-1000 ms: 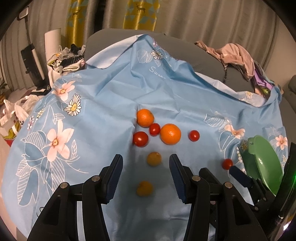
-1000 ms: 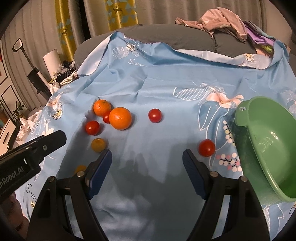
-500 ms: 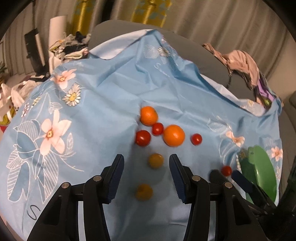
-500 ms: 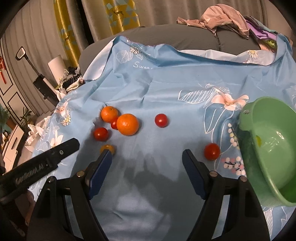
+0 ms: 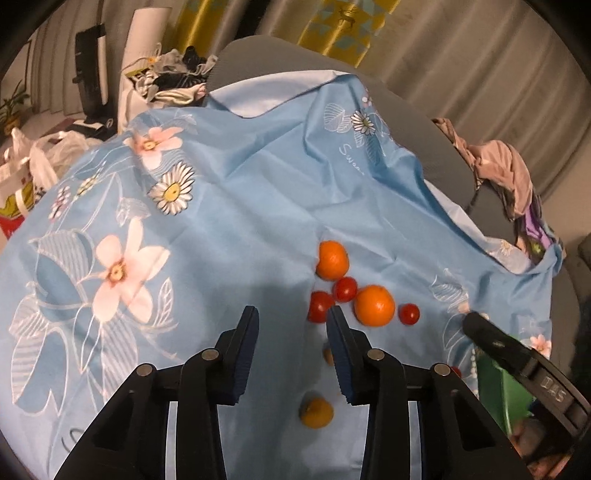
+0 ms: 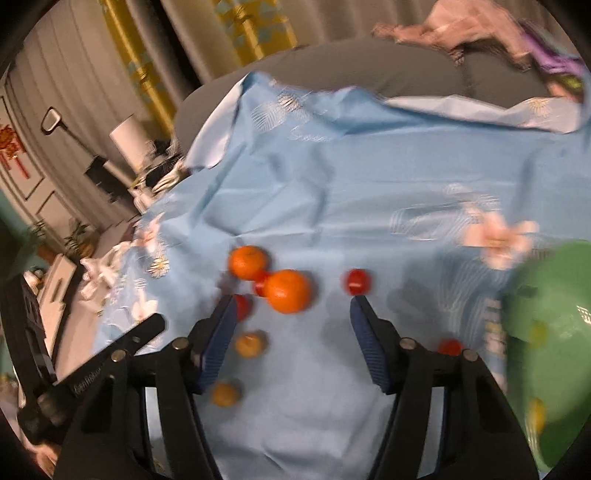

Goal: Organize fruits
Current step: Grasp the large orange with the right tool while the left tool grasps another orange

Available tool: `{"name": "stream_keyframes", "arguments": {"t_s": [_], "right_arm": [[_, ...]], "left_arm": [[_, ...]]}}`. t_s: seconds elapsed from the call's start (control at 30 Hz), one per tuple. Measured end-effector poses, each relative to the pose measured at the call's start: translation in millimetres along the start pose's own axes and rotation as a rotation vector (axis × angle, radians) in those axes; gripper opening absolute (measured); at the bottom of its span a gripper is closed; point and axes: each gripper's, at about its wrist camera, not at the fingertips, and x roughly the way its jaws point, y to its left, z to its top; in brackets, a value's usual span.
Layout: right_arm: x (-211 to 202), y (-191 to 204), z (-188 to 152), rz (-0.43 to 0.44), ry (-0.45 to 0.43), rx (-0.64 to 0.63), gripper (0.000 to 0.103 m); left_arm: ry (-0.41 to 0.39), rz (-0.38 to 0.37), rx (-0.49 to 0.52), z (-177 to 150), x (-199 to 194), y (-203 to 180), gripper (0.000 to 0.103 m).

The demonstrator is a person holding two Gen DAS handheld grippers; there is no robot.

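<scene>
**Left-wrist and right-wrist views: both tongs apart, nothing gripped, fruit loose on the cloth**

Left-wrist view first. Left gripper [image 5: 291, 314] with jaws parted and just narrowed, only bare blue floral cloth [image 5: 229, 229] between the blue pads. No fruit pinched. Just past the right-hand fingertip, a red tomato [image 5: 318, 303], half hidden by that finger. Beyond it, touching or nearly so, a second red tomato [image 5: 345, 289], then a small orange [image 5: 332, 259] farther off and a larger orange [image 5: 374, 305] beside the tomatoes. Right of that, set apart, a lone small tomato [image 5: 409, 314]. Nearer the lens, below the jaws, a yellow-orange fruit [image 5: 316, 412] in the open, and another mostly hidden behind the right-hand finger. Far right, a black bar of the other tool, and a sliver of green bowl [image 5: 495, 391] behind it.

Right-wrist view, blurred. Right gripper [image 6: 291, 306] likewise parted and just narrowed, wider gap than the left, gripping nothing; larger orange just beyond the gap, untouched. At the right edge, green bowl with something small and yellow inside, too smeared to name. One more red tomato [image 6: 449, 346] on the cloth between the right-hand finger and the bowl.

Farther out: grey cushioned surface under the cloth, heap of clothes [image 5: 502, 166] at its back, yellow-patterned curtains [image 5: 332, 29].
</scene>
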Motion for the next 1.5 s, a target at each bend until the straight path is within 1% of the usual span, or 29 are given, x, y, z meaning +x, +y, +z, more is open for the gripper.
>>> {"name": "stream_keyframes", "arguments": {"t_s": [0.07, 0.1, 0.13, 0.23, 0.3, 0.33, 0.37, 0.5, 0.57, 0.63, 0.77, 0.83, 0.9, 0.97, 1.03, 1.1, 1.23, 1.4, 1.5], "right_arm": [[27, 7, 3, 0.012, 0.043, -0.018, 0.06], [42, 10, 2, -0.003, 0.069, -0.029, 0.056], [54, 11, 2, -0.024, 0.088, -0.036, 0.055], [81, 11, -1, -0.084, 0.122, -0.061, 0.054], [92, 8, -2, -0.058, 0.145, -0.048, 0.053], [95, 7, -2, -0.058, 0.155, -0.046, 0.048], [98, 6, -2, -0.053, 0.153, -0.047, 0.046], [88, -6, -3, -0.04, 0.148, 0.01, 0.045], [78, -19, -4, -0.026, 0.143, 0.056, 0.045], [66, -32, -8, -0.021, 0.138, 0.094, 0.045], [47, -48, -12, -0.065, 0.12, 0.111, 0.045], [42, -52, -9, -0.074, 0.101, 0.116, 0.046], [39, -53, -7, -0.064, 0.091, 0.122, 0.046], [38, -52, -7, -0.053, 0.09, 0.119, 0.046], [39, -51, -8, -0.049, 0.1, 0.113, 0.046], [41, -47, -9, -0.049, 0.109, 0.101, 0.046], [45, -45, -8, -0.04, 0.113, 0.1, 0.046], [44, -45, -9, -0.059, 0.111, 0.095, 0.046], [42, -45, -10, -0.061, 0.105, 0.094, 0.046]], "left_arm": [[0.001, 0.009, 0.006, 4, 6, -2, 0.038], [0.006, 0.008, -0.001, 4, 8, -2, 0.038], [0.015, 0.003, -0.006, 5, 11, -2, 0.038], [0.019, 0.018, 0.021, 7, 14, -7, 0.038], [0.015, 0.03, 0.043, 9, 16, -10, 0.038], [0.021, 0.026, 0.05, 10, 18, -13, 0.038], [0.026, 0.019, 0.057, 12, 20, -15, 0.038], [0.048, 0.012, 0.101, 28, 33, -33, 0.038], [0.05, 0.025, 0.143, 37, 42, -43, 0.038], [0.073, 0.049, 0.189, 42, 53, -52, 0.038], [0.087, 0.067, 0.248, 48, 75, -64, 0.038], [0.125, 0.097, 0.265, 47, 88, -66, 0.038], [0.157, 0.106, 0.273, 44, 98, -68, 0.038], [0.147, 0.11, 0.298, 43, 100, -72, 0.038], [0.146, 0.138, 0.309, 42, 103, -74, 0.038], [0.131, 0.149, 0.311, 41, 104, -77, 0.038], [0.105, 0.185, 0.345, 37, 109, -83, 0.038], [0.074, 0.236, 0.378, 31, 113, -87, 0.038], [0.063, 0.242, 0.368, 31, 114, -86, 0.036]]}}
